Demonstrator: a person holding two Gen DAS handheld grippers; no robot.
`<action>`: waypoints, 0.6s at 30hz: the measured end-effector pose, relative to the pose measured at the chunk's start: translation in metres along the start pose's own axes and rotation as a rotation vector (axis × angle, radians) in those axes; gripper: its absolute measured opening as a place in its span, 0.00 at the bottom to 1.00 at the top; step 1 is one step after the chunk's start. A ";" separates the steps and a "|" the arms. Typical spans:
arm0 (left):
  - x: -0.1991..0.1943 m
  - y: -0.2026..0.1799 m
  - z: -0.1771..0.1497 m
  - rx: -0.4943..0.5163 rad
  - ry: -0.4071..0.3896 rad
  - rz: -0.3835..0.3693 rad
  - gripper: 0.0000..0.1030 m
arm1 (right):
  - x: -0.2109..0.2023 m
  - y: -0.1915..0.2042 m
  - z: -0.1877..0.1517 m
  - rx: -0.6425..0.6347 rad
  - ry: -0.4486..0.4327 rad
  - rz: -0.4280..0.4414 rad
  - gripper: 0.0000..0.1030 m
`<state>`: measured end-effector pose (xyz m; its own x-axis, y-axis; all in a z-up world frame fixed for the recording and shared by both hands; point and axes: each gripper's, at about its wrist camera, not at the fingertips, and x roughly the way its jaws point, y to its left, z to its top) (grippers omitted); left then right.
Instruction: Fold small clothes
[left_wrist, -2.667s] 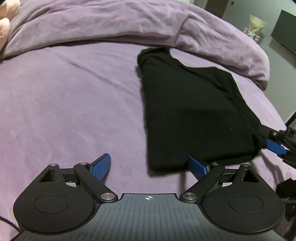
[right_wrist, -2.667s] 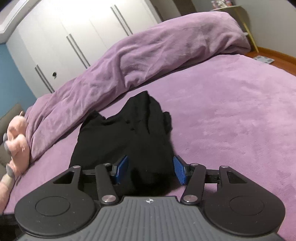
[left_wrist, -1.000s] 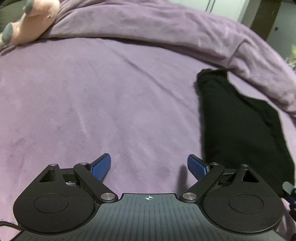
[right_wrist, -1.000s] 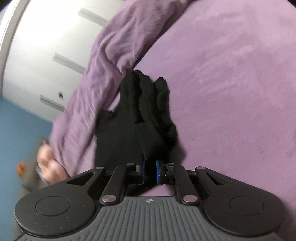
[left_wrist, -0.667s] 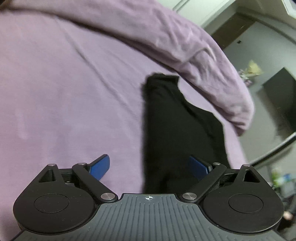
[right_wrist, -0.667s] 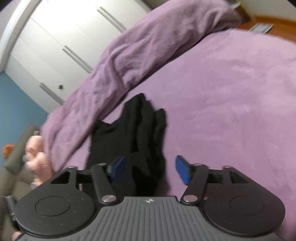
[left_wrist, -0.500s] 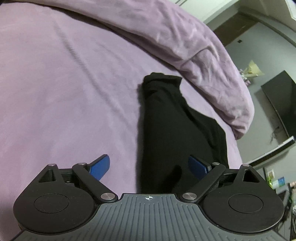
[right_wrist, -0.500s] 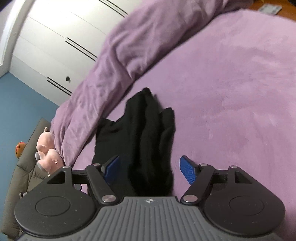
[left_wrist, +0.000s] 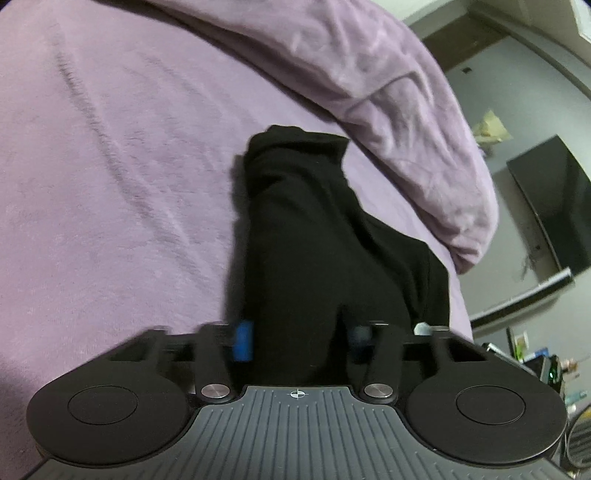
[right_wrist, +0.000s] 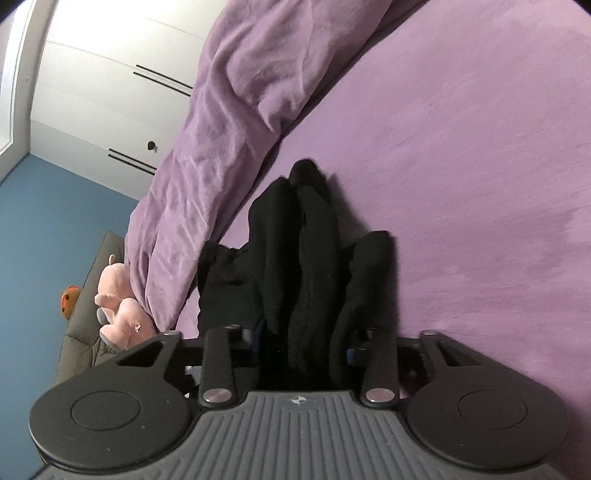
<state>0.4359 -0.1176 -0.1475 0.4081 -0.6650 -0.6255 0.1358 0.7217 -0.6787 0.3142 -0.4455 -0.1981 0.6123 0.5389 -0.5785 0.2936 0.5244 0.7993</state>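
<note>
- My left gripper (left_wrist: 299, 341) has its blue pads (left_wrist: 243, 340) partly drawn in, with the near edge of the black garment (left_wrist: 314, 236) bunched between them; the frame is blurred there, so I cannot tell whether the pads actually press the cloth.
- My right gripper (right_wrist: 306, 345) is likewise narrowed around another part of the black garment (right_wrist: 314, 258). Its pads are almost hidden behind the folds, and I cannot tell whether they grip it.
- The garment lies on the purple bed sheet (left_wrist: 92, 166), running away from my left gripper toward the rumpled purple duvet (left_wrist: 369, 74). Its far, narrow end stops just short of the duvet's edge.
- From my right wrist, the garment shows several long vertical folds, gathered rather than flat, with open sheet (right_wrist: 480, 166) to the right of it and the duvet (right_wrist: 240, 110) to its left.
- A pink plush toy (right_wrist: 118, 310) sits beyond the duvet's lower end, on a grey cushion (right_wrist: 85, 332) by a blue wall (right_wrist: 44, 240).
- White wardrobe doors (right_wrist: 110, 92) stand behind the duvet.
- A dark screen (left_wrist: 550, 206) hangs on the wall right of the duvet.
- No container shows in either view.
</note>
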 end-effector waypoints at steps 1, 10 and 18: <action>-0.001 0.001 0.000 -0.010 0.000 -0.011 0.33 | 0.002 0.005 -0.002 -0.015 -0.006 -0.006 0.24; -0.064 -0.012 0.008 0.043 -0.049 -0.045 0.30 | -0.016 0.069 -0.018 -0.066 0.005 0.156 0.21; -0.146 0.027 -0.026 0.115 -0.033 0.112 0.37 | -0.009 0.094 -0.080 -0.037 0.147 0.205 0.26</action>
<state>0.3567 -0.0062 -0.0842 0.4554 -0.5740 -0.6806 0.1895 0.8094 -0.5558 0.2771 -0.3484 -0.1312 0.5420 0.7251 -0.4248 0.1455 0.4169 0.8972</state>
